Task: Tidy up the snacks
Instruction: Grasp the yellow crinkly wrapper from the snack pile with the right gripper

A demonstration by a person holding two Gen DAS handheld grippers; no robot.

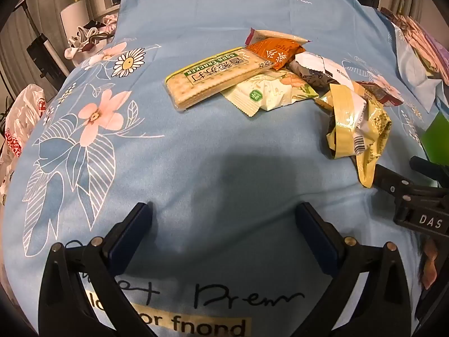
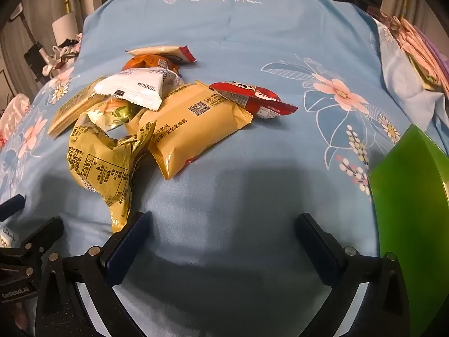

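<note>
Blue bedsheet (image 2: 252, 42), snack pile (image 2: 157, 106) beyond spread fingers (image 2: 126, 241)

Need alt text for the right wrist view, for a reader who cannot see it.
The open right gripper is empty above a blue floral bedsheet. Ahead and left lies a loose pile of snack packets, including a crumpled yellow packet, an orange-yellow packet and a red packet. A green container sits at the right edge.

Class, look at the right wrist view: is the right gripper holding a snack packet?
No, the right gripper is open and empty above the blue bedsheet, with the snack packets lying beyond it.
</note>
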